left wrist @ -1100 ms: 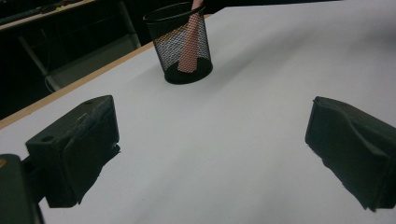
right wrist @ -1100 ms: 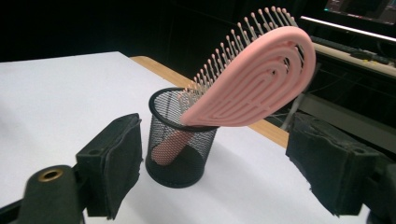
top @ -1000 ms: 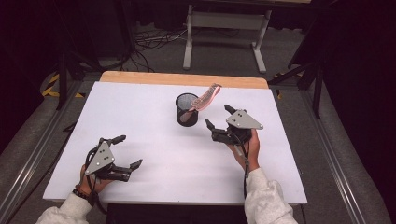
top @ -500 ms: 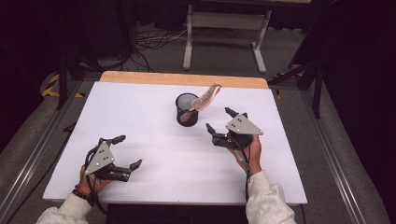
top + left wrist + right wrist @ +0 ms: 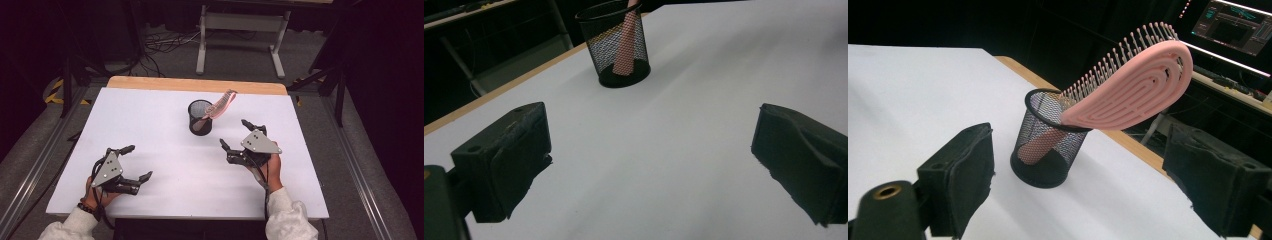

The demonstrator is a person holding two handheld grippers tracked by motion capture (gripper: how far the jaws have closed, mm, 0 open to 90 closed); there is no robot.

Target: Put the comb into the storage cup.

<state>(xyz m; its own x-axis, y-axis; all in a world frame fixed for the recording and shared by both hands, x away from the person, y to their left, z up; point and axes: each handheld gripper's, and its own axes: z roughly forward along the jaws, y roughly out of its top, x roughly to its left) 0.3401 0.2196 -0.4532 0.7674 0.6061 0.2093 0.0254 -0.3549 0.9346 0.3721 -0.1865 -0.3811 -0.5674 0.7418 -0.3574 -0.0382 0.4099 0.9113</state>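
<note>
pink hairbrush (image 5: pixel 1133 85) leaning in mesh cup (image 5: pixel 1050 145), right gripper (image 5: pixel 239 136) empty, jaws just widened

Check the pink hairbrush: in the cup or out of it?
In. The hairbrush stands handle-down inside the black mesh cup, its bristled head leaning out over the rim.

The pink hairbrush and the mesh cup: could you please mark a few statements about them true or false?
1. The pink hairbrush stands handle-down in the black mesh cup. True.
2. The cup lies tipped on its side. False: it stands upright on the white table.
3. The right tongs grip the brush. False: they are open, apart from it.
4. The left tongs are open with nothing between them. True.
</note>
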